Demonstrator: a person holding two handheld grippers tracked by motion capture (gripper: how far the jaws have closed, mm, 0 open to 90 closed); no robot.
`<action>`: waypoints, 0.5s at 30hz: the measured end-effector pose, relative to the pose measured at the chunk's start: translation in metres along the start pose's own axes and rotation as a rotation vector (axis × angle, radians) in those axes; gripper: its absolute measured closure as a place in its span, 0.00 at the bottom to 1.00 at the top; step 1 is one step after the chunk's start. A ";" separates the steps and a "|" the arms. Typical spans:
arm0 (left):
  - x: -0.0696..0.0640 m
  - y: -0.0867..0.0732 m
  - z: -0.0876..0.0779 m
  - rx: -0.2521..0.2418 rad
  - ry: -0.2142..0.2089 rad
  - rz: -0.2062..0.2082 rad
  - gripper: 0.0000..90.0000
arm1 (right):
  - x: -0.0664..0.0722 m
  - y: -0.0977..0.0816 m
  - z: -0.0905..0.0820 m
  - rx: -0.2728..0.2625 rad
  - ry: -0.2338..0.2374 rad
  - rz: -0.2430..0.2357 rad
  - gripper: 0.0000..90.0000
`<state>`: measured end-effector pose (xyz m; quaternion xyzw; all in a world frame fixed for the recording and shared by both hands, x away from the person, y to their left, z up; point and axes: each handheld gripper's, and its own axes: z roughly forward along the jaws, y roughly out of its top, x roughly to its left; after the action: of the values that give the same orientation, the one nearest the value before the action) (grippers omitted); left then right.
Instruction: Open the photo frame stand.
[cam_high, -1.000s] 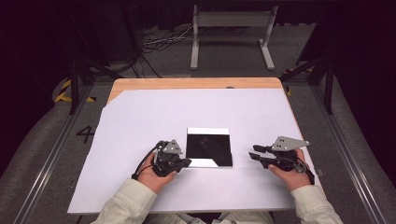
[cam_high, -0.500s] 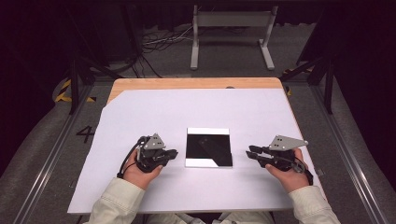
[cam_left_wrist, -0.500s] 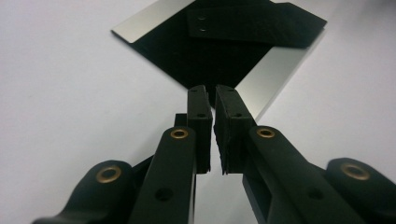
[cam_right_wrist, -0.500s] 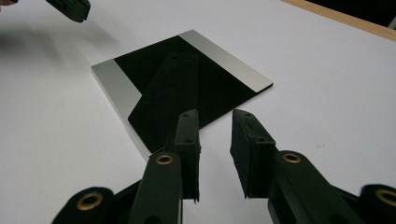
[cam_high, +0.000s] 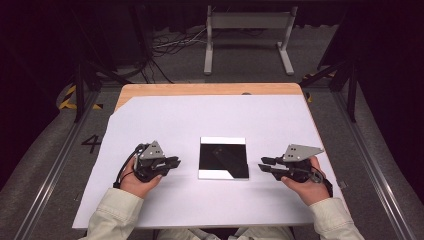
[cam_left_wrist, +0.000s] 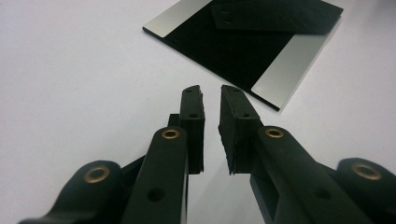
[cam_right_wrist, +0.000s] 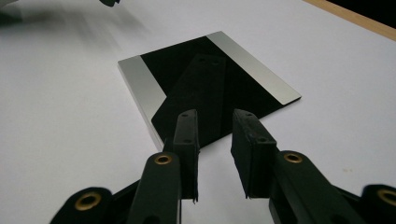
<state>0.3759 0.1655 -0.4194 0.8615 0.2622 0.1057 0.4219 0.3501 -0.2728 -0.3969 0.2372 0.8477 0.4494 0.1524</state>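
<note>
Since the earlier frame the left gripper has drawn back leftward from the mirror tile, which it then reached at its left edge, and its jaws have just been opening, with nothing between them. The right gripper has scarcely shifted.

Left: the left gripper lies low over the white sheet, released, its jaws a narrow gap apart and aimed at the tile, near it but not touching. Farther left, a "4" is marked on the grey floor; no other writing or brand can be read.

Centre: the square mirror tile lies flat near the front middle of the sheet, between the two grippers; its glossy face reflects dark surroundings, with pale bands along two sides. In the left gripper view it sits just ahead of the pads.

Right: the right gripper, released and empty, points at the tile's right edge, just beside it; in its own view the jaws stand parted before the near corner.

Judgement: a thin, flat, slippery plate offers only its edges. A good pick would likely steady one edge with one gripper while the other slips a jaw under the opposite edge, closing gently and keeping the tile level.
</note>
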 end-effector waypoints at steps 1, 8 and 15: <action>0.000 -0.001 0.000 0.000 -0.006 0.000 0.88 | 0.000 0.001 0.002 0.003 0.010 -0.007 0.80; 0.006 -0.004 0.000 0.001 -0.025 -0.007 0.87 | -0.002 0.004 0.009 0.020 0.035 -0.011 0.85; 0.009 -0.007 0.002 0.015 -0.021 -0.030 0.83 | -0.001 0.007 0.020 0.054 0.081 -0.030 0.87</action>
<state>0.3818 0.1731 -0.4263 0.8618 0.2712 0.0883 0.4195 0.3625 -0.2560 -0.4016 0.2100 0.8685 0.4332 0.1182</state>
